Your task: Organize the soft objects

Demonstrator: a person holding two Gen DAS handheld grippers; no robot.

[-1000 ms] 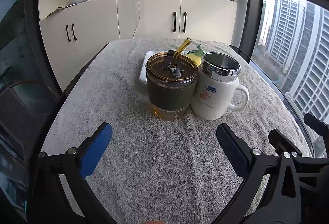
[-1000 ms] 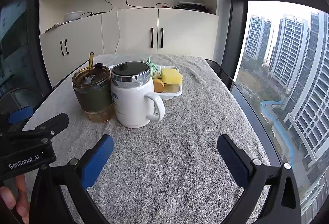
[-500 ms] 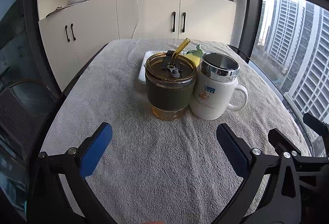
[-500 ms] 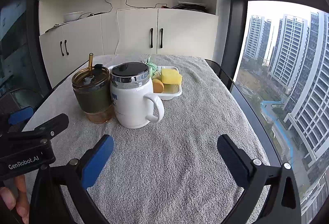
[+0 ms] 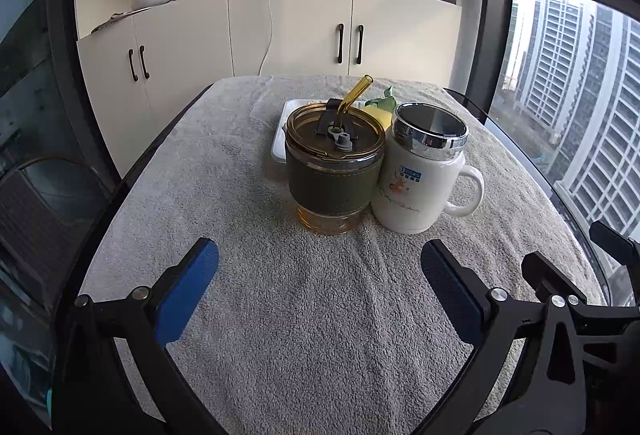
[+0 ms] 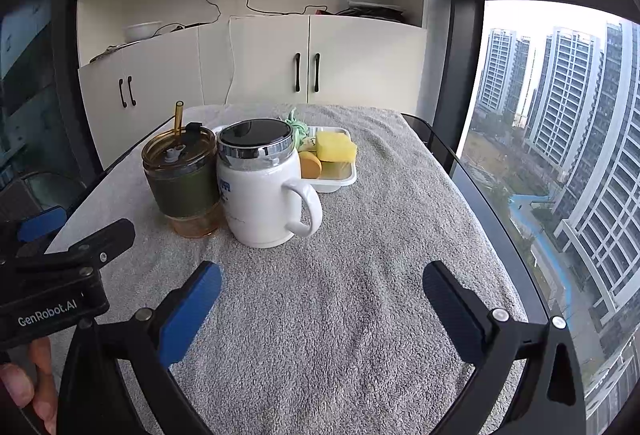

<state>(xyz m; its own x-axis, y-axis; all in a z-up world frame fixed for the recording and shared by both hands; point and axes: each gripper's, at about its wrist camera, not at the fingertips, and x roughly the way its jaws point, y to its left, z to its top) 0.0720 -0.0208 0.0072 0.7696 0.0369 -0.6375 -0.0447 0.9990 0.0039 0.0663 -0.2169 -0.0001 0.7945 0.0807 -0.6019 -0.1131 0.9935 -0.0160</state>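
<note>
— Where are the soft things?
— In the white tray (image 6: pixel 335 182) behind the white mug (image 6: pixel 264 191) and the amber tumbler (image 6: pixel 182 183): a yellow sponge (image 6: pixel 335 146), an orange piece (image 6: pixel 310 164) and something green (image 6: pixel 297 128).
— And the tongs?
— Left tongs (image 5: pixel 320 261) and right tongs (image 6: pixel 322 283) both gape wide, empty, above the towel-covered worktop (image 6: pixel 360 315).

Materials and finish, both wrist views
Table cloth (image 6: pixel 360 275) grey terry, rough looped pile; tumbler (image 5: pixel 334 171) amber see-through plastic or glass, matt olive sleeve, glossy lid; mug (image 6: pixel 264 195) smooth glossy white ceramic, polished chrome band, shiny dark lid; tray (image 6: pixel 340 181) smooth white plastic; sponge (image 6: pixel 336 146) yellow, porous matt; gripper pads (image 6: pixel 188 315) blue, matt, on black plastic arms; cabinets (image 5: pixel 400 35) smooth cream, satin
</note>
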